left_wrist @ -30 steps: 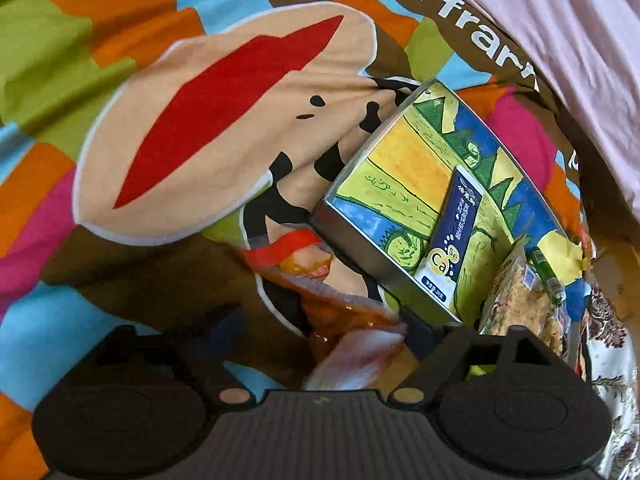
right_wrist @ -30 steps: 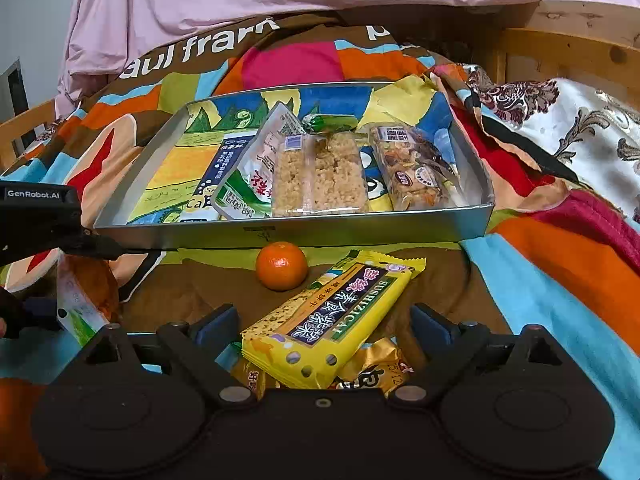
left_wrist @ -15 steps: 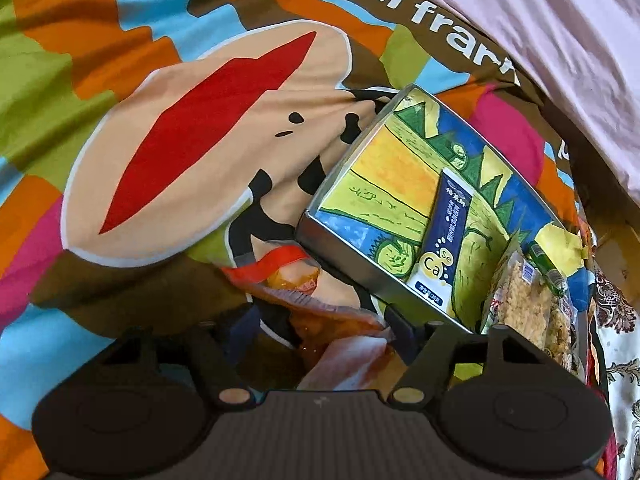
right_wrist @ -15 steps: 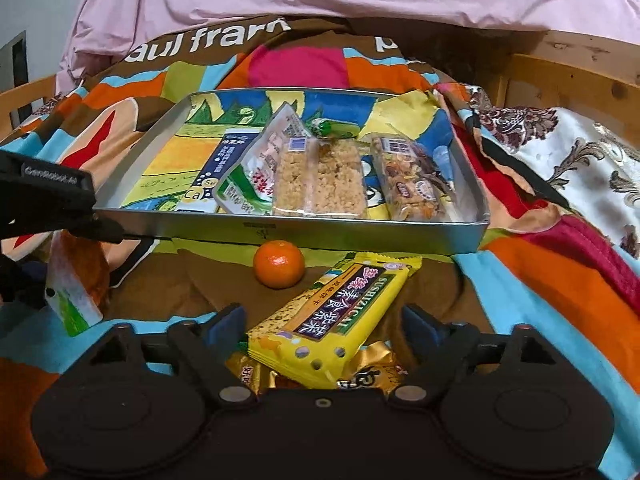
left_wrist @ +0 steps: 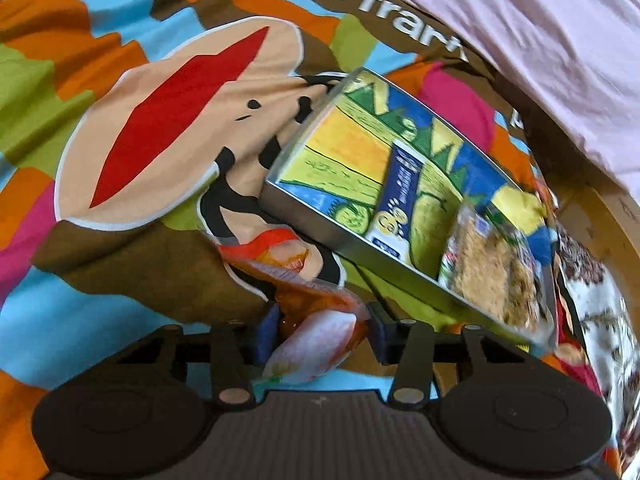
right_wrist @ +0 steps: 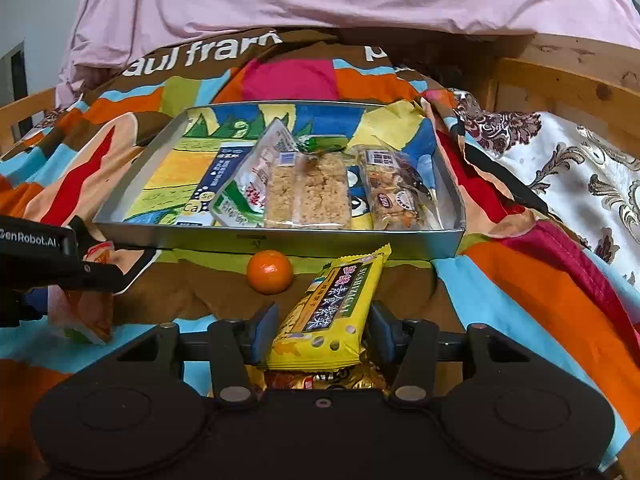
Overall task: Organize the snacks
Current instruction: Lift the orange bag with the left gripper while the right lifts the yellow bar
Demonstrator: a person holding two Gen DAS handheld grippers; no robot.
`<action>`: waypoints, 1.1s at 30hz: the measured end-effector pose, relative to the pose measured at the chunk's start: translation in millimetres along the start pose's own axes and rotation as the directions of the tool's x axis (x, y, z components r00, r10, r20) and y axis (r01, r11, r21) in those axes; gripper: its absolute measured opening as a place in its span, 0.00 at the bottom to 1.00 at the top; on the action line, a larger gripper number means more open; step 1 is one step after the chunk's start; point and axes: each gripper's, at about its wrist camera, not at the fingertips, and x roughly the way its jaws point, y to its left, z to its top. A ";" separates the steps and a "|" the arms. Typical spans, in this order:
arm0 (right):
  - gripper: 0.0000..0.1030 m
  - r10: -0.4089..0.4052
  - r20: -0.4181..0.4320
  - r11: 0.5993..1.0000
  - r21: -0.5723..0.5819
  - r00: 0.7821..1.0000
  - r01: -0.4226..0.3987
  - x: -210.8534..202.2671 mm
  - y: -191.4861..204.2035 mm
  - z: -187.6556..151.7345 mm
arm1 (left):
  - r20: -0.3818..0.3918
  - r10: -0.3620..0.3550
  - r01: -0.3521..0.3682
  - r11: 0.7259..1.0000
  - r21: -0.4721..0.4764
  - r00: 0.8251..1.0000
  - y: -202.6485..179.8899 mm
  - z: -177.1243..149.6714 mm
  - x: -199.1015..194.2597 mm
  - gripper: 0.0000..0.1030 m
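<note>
Now your right gripper (right_wrist: 318, 332) has just closed on the light, crinkly yellow snack bar (right_wrist: 334, 306) below the tray's (right_wrist: 360, 240) front edge, your left gripper (left_wrist: 320, 334) on the soft orange packet (left_wrist: 316, 320); pinch mid-body.

Light: bright, even, soft indoor light, colours pop.
Shadows: faint, just under the tin tray (right_wrist: 360, 240).
Blur: left wrist view smeared, worst on the right side.
Right wrist view: sharp.
Edges: heavy fisheye bend, dark corners.
</note>
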 end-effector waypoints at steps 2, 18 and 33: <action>0.49 0.013 -0.004 1.000 -0.005 1.000 -0.013 -2.9 1.3 -1.4 | -0.010 -0.007 0.007 1.000 0.023 1.000 -2.7 -3.9 -4.8 0.49; 0.70 0.021 -0.019 0.994 -0.109 1.000 -0.023 -9.2 16.7 -13.6 | -0.067 -0.086 0.094 0.986 0.136 0.994 -12.0 -23.6 -16.7 0.46; 0.86 0.002 -0.011 0.979 -0.205 1.000 -0.004 -0.7 29.5 -20.4 | -0.046 -0.093 0.101 0.969 0.225 0.995 -2.7 -44.1 -19.6 0.71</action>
